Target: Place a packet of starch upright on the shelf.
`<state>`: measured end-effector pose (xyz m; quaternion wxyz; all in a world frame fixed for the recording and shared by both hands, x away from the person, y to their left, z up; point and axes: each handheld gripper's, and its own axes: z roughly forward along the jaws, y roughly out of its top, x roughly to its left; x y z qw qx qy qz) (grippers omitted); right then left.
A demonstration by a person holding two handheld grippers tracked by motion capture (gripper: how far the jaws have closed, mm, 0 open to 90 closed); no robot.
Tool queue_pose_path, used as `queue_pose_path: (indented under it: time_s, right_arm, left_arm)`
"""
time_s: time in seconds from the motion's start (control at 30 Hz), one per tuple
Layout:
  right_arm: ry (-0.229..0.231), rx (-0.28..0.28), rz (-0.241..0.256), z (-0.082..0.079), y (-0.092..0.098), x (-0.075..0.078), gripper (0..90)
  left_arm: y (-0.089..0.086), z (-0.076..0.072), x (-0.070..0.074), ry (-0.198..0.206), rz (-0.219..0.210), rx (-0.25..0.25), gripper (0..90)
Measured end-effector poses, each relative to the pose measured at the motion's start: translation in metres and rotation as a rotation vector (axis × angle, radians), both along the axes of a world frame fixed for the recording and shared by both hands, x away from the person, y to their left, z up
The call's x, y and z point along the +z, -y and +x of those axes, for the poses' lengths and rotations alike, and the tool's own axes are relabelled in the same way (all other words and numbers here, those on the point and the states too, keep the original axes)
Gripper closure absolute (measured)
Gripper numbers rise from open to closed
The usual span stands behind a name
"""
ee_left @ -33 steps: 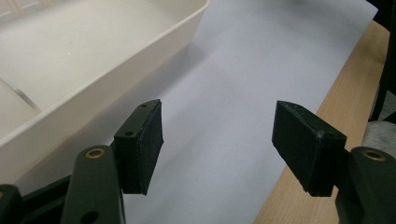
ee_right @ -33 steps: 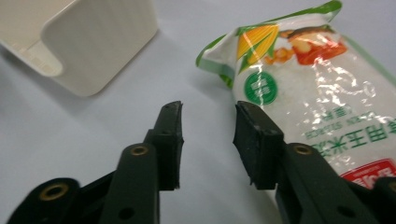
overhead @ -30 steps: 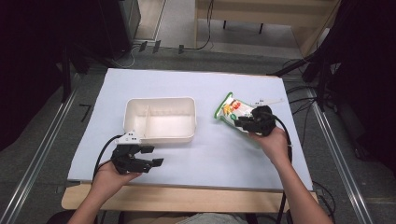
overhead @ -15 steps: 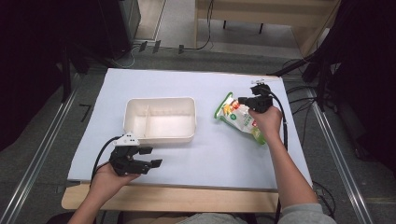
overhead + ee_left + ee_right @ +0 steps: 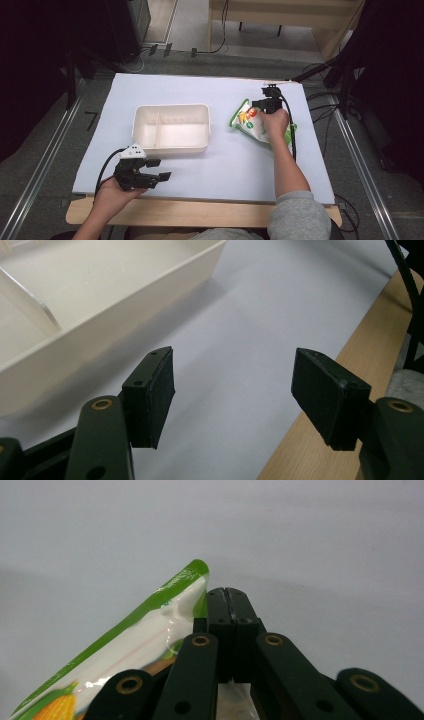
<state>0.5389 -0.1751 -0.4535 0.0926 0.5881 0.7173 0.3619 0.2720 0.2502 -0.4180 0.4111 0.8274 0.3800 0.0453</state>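
A green and white snack bag (image 5: 248, 123) with a corn picture lies on the white table cover, right of a cream two-compartment container (image 5: 171, 127). My right gripper (image 5: 270, 104) sits at the bag's far end. In the right gripper view its jaws are pressed together at the corner of the bag (image 5: 150, 630), and the film runs under them. My left gripper (image 5: 159, 170) rests near the table's front edge, just in front of the container (image 5: 100, 325). It stands open with nothing between its pads (image 5: 155, 390).
The wooden table edge (image 5: 200, 212) runs along the front, close by the left gripper. Cables trail off the right side of the table (image 5: 320, 107). Bare white cover (image 5: 235, 165) lies between the container and the bag.
The right hand and its gripper moved from the bag's middle toward the bag's far end. The left gripper stayed where it was.
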Motion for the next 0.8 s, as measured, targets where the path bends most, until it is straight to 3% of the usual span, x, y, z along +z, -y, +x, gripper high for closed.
queue_pose_path:
  time_s: [0.03,0.2,0.23,0.33,0.43,0.53,0.7,0.77,0.8]
  right_arm:
    - [-0.012,-0.006,0.025,0.002,0.002,-0.004,90.0]
    - [-0.01,0.002,0.004,0.003,-0.001,-0.004,90.0]
    - [-0.035,0.016,-0.031,0.007,-0.003,-0.001,90.0]
    - [-0.038,0.036,-0.066,0.014,-0.009,0.007,90.0]
    - [-0.06,0.037,-0.109,0.019,-0.022,0.003,90.0]
    - [-0.091,0.022,-0.085,0.021,-0.024,-0.004,90.0]
    - [-0.114,0.097,-0.075,0.019,-0.029,-0.005,90.0]
    - [-0.122,0.184,-0.088,0.011,-0.04,-0.003,90.0]
    - [-0.124,0.201,-0.087,0.008,-0.043,-0.003,90.0]
  left_arm:
    - [0.0,-0.001,0.0,0.005,-0.001,0.006,34.3]
    - [0.0,-0.001,0.0,-0.001,0.002,0.005,34.3]
    - [0.001,-0.001,-0.001,0.002,0.005,0.006,34.3]
    - [0.001,-0.002,-0.001,0.007,0.009,0.007,34.3]
    - [0.0,-0.001,0.0,0.004,0.001,0.008,34.3]
    - [-0.002,-0.001,0.0,0.005,0.002,0.012,34.3]
    - [-0.002,-0.001,0.001,0.004,-0.001,0.013,34.3]
    - [-0.001,-0.002,0.0,0.01,-0.006,0.012,34.3]
    - [-0.001,-0.002,0.0,0.01,-0.006,0.012,34.3]
